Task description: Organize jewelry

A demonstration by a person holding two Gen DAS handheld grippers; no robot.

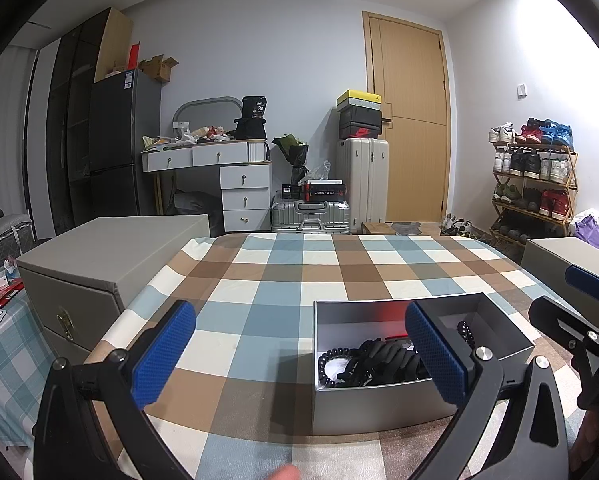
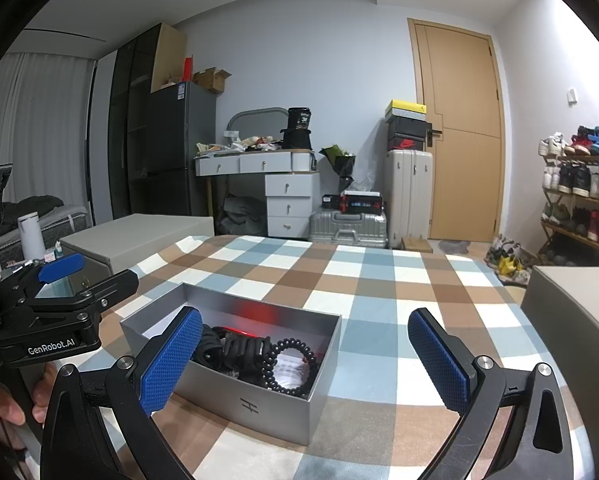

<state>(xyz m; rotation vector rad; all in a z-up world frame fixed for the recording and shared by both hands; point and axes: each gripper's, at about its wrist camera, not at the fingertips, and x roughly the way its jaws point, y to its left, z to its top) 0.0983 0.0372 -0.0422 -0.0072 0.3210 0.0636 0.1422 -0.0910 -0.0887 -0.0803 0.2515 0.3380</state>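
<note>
An open silver box (image 1: 379, 404) (image 2: 259, 404) sits on the checked tablecloth (image 1: 283, 280) (image 2: 379, 280). Inside it lie black bead bracelets (image 1: 335, 360) (image 2: 291, 368), a bundle of black cord (image 2: 239, 348) and something red. My left gripper (image 1: 299, 344) is open above the cloth, its right finger over the box's left part. My right gripper (image 2: 303, 356) is open too, its left finger over the box's near left corner. Nothing is held between either pair of blue pads. Each gripper shows at the edge of the other's view.
Grey storage boxes stand left (image 1: 111, 264) and right (image 2: 571, 312) of the table. Behind are a dresser (image 1: 227, 176), suitcases (image 1: 359, 184), a door (image 1: 411, 120) and a shoe rack (image 1: 535, 176). A hand (image 2: 3, 400) grips the left gripper's handle.
</note>
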